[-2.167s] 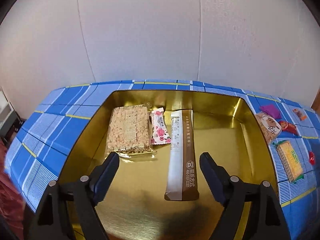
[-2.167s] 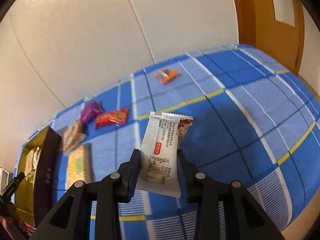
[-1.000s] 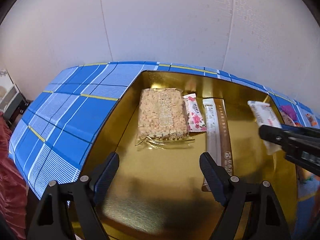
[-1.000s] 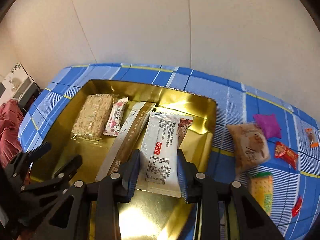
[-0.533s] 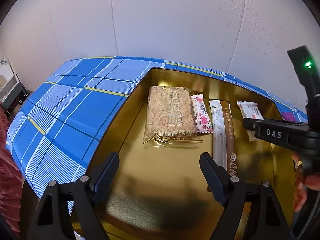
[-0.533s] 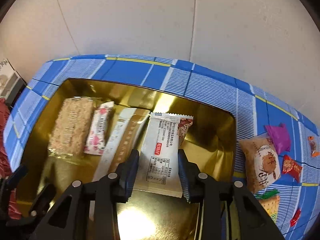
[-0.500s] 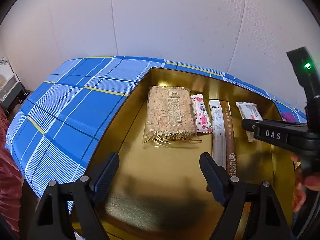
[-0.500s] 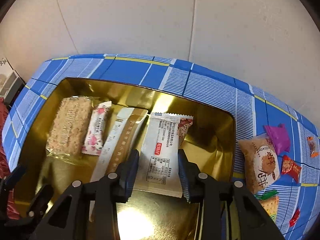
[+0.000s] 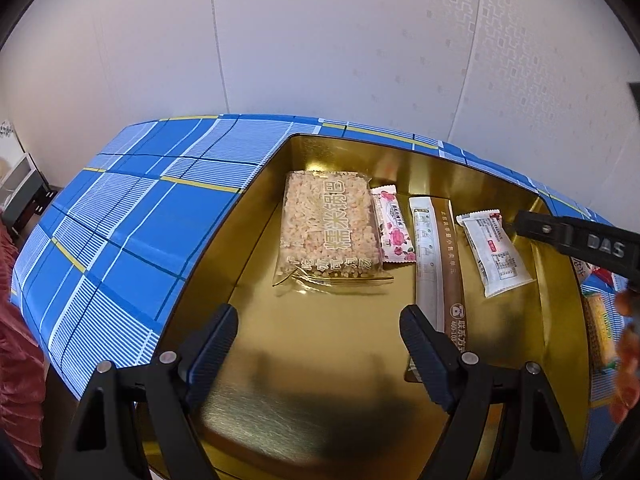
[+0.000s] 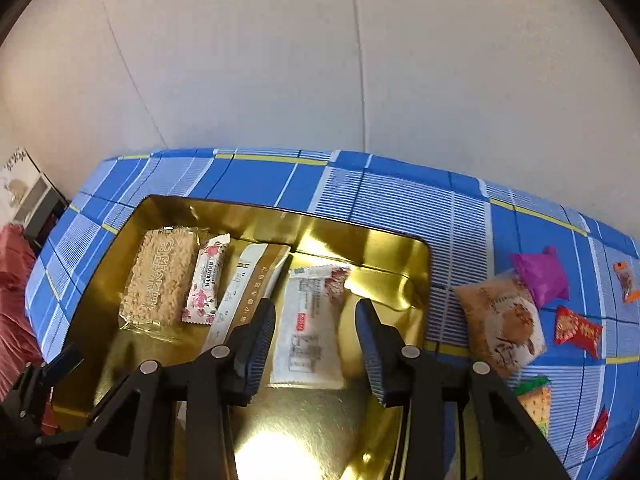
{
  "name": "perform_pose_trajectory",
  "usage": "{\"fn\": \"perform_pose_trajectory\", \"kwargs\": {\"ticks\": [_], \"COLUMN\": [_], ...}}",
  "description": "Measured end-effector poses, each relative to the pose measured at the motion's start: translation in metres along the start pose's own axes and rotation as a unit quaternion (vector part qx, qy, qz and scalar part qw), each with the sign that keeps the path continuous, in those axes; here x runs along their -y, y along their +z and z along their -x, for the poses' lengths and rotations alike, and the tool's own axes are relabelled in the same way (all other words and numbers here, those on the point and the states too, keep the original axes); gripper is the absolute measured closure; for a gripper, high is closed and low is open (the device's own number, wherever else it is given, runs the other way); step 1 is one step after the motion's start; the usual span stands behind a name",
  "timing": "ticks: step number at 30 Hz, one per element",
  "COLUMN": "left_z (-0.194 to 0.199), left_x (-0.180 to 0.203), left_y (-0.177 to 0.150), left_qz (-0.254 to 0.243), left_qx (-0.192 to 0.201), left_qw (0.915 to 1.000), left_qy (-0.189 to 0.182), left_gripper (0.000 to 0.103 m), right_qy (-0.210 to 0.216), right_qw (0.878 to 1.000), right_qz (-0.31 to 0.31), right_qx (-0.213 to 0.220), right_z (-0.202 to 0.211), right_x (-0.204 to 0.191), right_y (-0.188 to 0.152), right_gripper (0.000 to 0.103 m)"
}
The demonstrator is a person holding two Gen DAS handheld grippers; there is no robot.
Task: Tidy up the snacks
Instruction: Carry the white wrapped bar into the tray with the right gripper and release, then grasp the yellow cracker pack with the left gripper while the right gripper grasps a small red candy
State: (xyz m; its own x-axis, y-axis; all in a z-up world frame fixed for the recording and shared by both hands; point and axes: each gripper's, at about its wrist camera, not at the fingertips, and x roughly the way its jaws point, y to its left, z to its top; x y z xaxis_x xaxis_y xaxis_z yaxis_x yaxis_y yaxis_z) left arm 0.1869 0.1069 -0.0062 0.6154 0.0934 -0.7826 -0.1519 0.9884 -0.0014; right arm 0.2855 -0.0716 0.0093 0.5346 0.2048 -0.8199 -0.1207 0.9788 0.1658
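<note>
A gold tin (image 9: 240, 240) sits on the blue plaid cloth. In it lie a rice cracker pack (image 9: 328, 224), a pink rose candy (image 9: 394, 228), a long brown-and-white stick (image 9: 436, 256) and a white packet (image 9: 494, 252). My left gripper (image 9: 318, 350) hangs open over the tin's bare near floor, holding nothing. My right gripper (image 10: 316, 348) is above the white packet (image 10: 308, 320); its jaws are opening, and the packet lies flat between them with gaps on both sides. In the left wrist view a black finger (image 9: 560, 232) of the right gripper reaches in from the right.
Right of the tin (image 10: 420, 280), on the cloth, lie a brown cookie packet (image 10: 500, 328), a purple packet (image 10: 540, 272), a red packet (image 10: 576, 330), an orange candy (image 10: 624, 280) and a green-and-yellow cracker pack (image 10: 534, 400). A pale wall stands behind. Red fabric (image 10: 16, 300) hangs at the left.
My right gripper carried the white packet from the cloth over the tin, then widened its jaws; the packet now rests on the tin floor beside the stick. The left gripper stayed put.
</note>
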Motion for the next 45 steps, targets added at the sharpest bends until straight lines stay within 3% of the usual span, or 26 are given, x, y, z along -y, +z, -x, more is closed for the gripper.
{"fn": "perform_pose_trajectory", "kwargs": {"ticks": [12, 19, 30, 34, 37, 42, 45], "left_z": [0.001, 0.001, 0.007, 0.010, 0.012, 0.016, 0.020], "left_x": [0.003, 0.005, 0.013, 0.022, 0.026, 0.027, 0.031], "left_y": [-0.002, -0.003, -0.007, -0.009, -0.010, -0.012, -0.014], "left_qz": [-0.007, -0.017, -0.038, -0.058, -0.063, -0.062, -0.064], "left_qx": [0.000, 0.001, 0.018, 0.027, 0.032, 0.043, 0.050], "left_qw": [1.0000, 0.9998, 0.9990, 0.9979, 0.9974, 0.9971, 0.9966], "left_qy": [0.007, 0.010, 0.015, 0.015, 0.014, 0.011, 0.012], "left_gripper": [0.019, 0.018, 0.013, 0.012, 0.008, 0.008, 0.008], "right_qy": [-0.018, -0.035, -0.107, -0.129, -0.135, -0.130, -0.130], "right_qw": [1.000, 0.998, 0.993, 0.988, 0.981, 0.967, 0.960], "right_qz": [-0.007, -0.044, -0.026, -0.064, -0.127, -0.203, -0.235], "right_qx": [0.020, 0.025, 0.035, 0.057, 0.064, 0.088, 0.073], "right_z": [0.041, 0.056, 0.077, 0.089, 0.096, 0.119, 0.119], "right_x": [0.031, 0.069, 0.123, 0.155, 0.182, 0.221, 0.242], "right_y": [-0.028, -0.049, -0.094, -0.112, -0.129, -0.144, -0.153], "right_gripper": [0.061, 0.061, 0.061, 0.061, 0.061, 0.061, 0.061]}}
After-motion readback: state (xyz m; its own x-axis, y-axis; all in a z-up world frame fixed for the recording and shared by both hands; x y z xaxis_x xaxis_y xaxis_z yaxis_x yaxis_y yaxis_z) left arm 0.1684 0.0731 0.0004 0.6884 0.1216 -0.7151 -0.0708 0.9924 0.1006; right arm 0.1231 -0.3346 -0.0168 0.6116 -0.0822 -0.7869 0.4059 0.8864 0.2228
